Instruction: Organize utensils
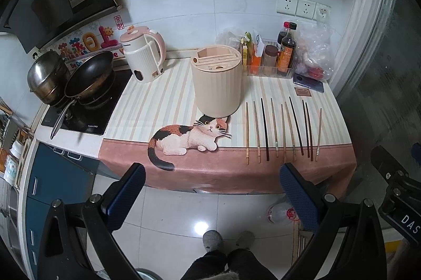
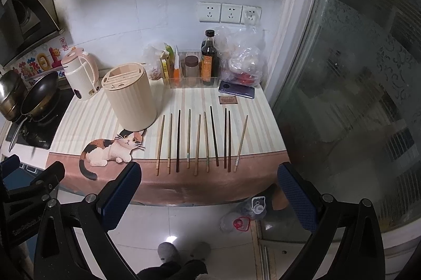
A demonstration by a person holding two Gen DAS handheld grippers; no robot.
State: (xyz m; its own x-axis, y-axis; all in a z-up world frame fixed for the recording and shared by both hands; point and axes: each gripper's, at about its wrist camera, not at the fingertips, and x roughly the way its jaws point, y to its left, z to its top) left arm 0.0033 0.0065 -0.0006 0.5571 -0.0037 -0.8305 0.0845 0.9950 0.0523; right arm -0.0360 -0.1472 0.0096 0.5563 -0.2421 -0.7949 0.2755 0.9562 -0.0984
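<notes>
The left gripper (image 1: 211, 176) hangs in the air in front of the counter edge with its jaws spread wide and nothing between them; its blue ribbed pads (image 1: 298, 197) frame the floor and the front of the cloth. The right gripper (image 2: 209, 174) is in the same pose, wide apart and empty, a little to the right, facing the row of chopsticks.

The chopsticks (image 2: 200, 141) lie side by side on the right half of the counter, ten loose sticks running front to back, their near ends over the pink band of the tablecloth (image 2: 86, 122). Most are pale wood; a few are dark brown. Just to their left stands a cream ribbed utensil holder (image 2: 130, 99), upright, its slotted top empty as far as can be seen. A printed cat (image 2: 110, 149) on the cloth sits at the holder's foot.

Behind the holder to the left is a pink and white kettle (image 1: 143, 55), and beyond it a black frying pan (image 1: 89, 74) and a steel pot (image 1: 47, 74) on a dark cooktop. At the back right a clear tray holds a soy sauce bottle (image 2: 209, 59) and jars, with plastic bags (image 2: 243, 61) beside it and a phone (image 2: 236, 91) lying flat in front. Three wall sockets (image 2: 230, 13) sit above. A person's grey slippers (image 1: 213, 240) show on the tiled floor below.
</notes>
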